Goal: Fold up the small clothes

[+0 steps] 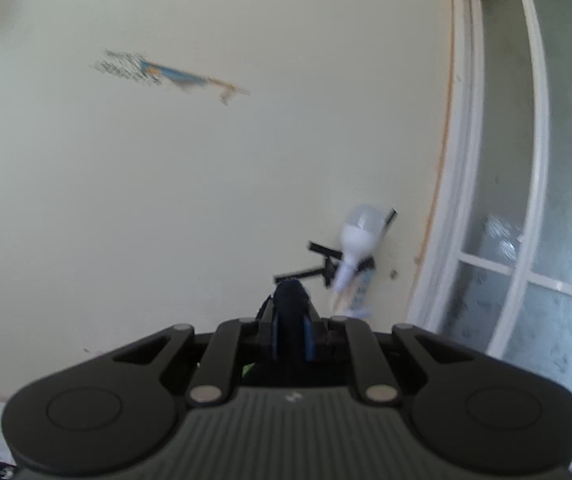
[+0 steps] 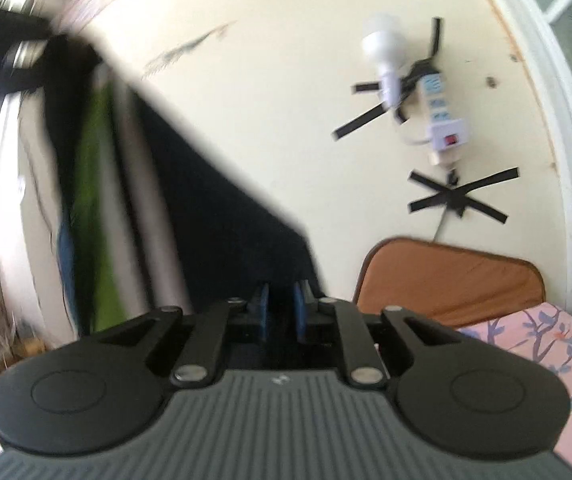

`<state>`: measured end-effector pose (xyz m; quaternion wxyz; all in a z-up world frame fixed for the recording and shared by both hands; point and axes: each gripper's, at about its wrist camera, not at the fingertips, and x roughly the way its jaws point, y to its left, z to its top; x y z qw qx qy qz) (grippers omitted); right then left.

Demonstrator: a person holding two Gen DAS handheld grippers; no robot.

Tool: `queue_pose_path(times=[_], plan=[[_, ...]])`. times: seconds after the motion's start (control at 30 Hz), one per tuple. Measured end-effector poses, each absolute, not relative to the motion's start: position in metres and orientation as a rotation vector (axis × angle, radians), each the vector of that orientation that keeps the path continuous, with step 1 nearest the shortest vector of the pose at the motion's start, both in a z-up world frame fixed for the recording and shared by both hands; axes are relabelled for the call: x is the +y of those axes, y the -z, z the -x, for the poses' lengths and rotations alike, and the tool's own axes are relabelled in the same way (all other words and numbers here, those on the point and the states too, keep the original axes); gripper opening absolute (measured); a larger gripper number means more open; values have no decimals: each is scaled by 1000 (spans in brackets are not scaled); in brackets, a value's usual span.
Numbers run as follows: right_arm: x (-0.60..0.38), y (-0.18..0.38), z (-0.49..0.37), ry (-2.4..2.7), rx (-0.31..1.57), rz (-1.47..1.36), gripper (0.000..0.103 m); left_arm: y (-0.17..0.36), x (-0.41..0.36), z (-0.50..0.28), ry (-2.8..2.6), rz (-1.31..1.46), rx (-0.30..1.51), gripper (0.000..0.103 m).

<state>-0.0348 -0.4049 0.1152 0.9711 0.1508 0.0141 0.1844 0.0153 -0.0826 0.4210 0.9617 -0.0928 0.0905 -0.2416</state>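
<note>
1. Pinching a bunched fold of dark navy cloth [image 1: 290, 300], the left gripper [image 1: 291, 334] has its blue-padded fingers [image 1: 308, 336] drawn almost together, with the fabric bulging up between and above them.
2. Facing a pale cream wall [image 1: 206, 180], the left wrist view shows a blurred white light bulb [image 1: 359, 232] fixed to it with strips of black tape [image 1: 323, 250], and a white-framed window with frosted panes [image 1: 525, 200] at the right edge.
3. The right gripper [image 2: 282, 314] has its jaws brought in to a narrow gap, its blue pads [image 2: 299, 312] close on either side of the lower edge of the same navy garment; the cloth sits between them, though the blur makes it hard to tell how firmly they press.
4. The navy garment [image 2: 222, 216] hangs in the air as a broad sheet, stretched slantwise from a dark, blurred shape at the upper left of the right wrist view down to the right gripper.
5. Behind the sheet, at the left, hang blurred green fabric [image 2: 98, 208] and pale cloth.
6. On the wall at the right sit the bulb, a white power strip with a red switch [image 2: 443, 120] and a cross of black tape [image 2: 461, 196].
7. Below them stands a brown padded headboard [image 2: 449, 276], and beside it lies pink bedding printed with blue branches [image 2: 557, 344].
</note>
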Motion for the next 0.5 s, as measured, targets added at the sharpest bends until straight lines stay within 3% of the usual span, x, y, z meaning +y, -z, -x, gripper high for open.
queue_pose_path(times=[0.07,0.1,0.13,0.3,0.5], plan=[[-400,-118,47,-440,-2,-310,47,-428,-81,-13,459,185,185,10],[-391,-115,55,-500,-18,-302,69,-432,-79,-15,457,187,192,10],[-379,-111,64,-568,-29,-279,83,-435,-81,-15,447,192,197,10],[-287,-73,90,-820,38,-42,90,-452,-75,-14,441,202,170,10],[-196,-41,22,-566,160,136,91,-474,-63,0,467,226,117,10]])
